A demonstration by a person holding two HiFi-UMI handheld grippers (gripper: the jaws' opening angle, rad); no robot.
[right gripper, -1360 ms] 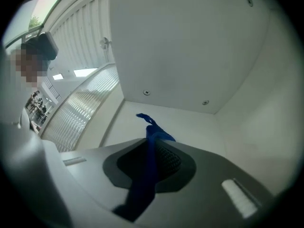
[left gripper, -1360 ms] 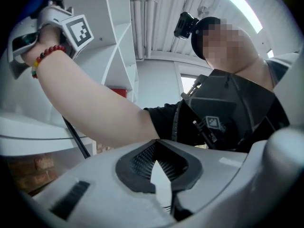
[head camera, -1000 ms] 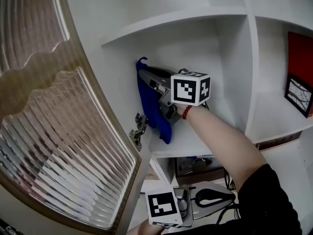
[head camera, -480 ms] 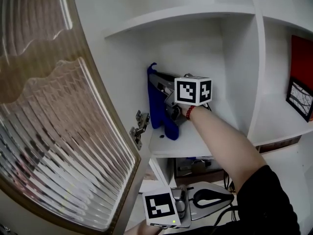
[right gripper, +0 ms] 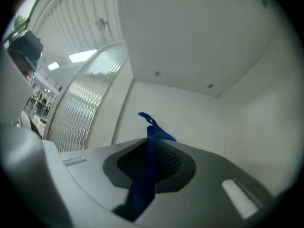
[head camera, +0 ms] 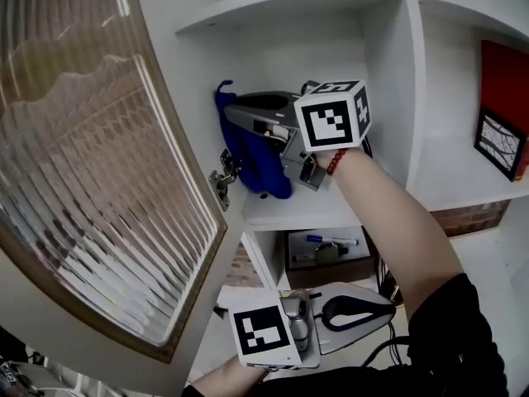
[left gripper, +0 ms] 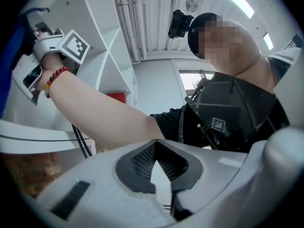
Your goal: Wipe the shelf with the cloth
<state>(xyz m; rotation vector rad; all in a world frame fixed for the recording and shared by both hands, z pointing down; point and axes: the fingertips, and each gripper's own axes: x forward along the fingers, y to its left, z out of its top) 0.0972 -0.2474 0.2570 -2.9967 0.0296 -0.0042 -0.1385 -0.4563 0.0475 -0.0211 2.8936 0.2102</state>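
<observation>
Head view — tips of right tongs [head camera: 240, 114] hidden in folds of cloth [head camera: 252, 168]; contact between cloth and shelf [head camera: 331, 209] side wall not made out. Framed picture [head camera: 500, 143] cut off by right edge. Items [head camera: 326, 251] in lower compartment [head camera: 271, 263] too small to be named. Left gripper view — cloth clipped at left edge.

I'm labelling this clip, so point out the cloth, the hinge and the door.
cloth [head camera: 260, 172], head view, hanging fold
hinge [head camera: 221, 179], head view, metal body
door [head camera: 99, 164], head view, ribbed glass pane

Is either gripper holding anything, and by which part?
The right gripper pinches the blue cloth near its upper end; most hangs below. The left gripper holds nothing.
</observation>
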